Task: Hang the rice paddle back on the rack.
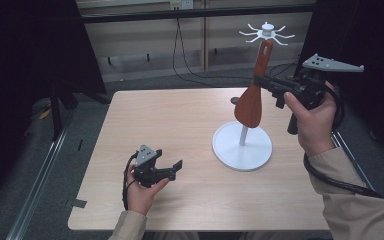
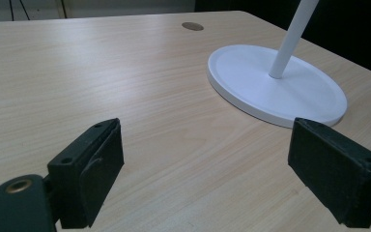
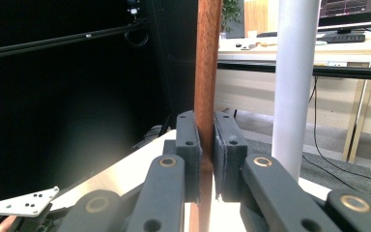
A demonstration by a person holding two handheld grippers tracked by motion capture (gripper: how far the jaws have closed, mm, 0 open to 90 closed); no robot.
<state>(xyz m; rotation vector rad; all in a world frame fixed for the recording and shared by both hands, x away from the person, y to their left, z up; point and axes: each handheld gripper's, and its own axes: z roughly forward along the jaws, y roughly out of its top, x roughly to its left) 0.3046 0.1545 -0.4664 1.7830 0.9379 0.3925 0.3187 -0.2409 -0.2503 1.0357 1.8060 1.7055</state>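
A reddish-brown wooden spatula (image 1: 254,92) hangs upright, blade down, beside the white stand (image 1: 242,145), its handle tip up near the hooked top (image 1: 266,33) of the stand. My right gripper (image 1: 258,80) is shut on the spatula's handle (image 3: 206,63), the pads (image 3: 188,145) pressing on both sides. The stand's white pole (image 3: 294,82) rises just to the right of the handle. My left gripper (image 1: 176,169) rests low over the table at the front left, open, with only bare tabletop between its pads (image 2: 94,169). The stand's round base (image 2: 275,84) lies ahead of it.
The wooden table (image 1: 180,125) has a small round hole (image 2: 192,26) near its far edge. Dark panels stand at both sides, and cables trail on the floor behind the table. A cable loops from the right gripper down past the person's right sleeve (image 1: 360,200).
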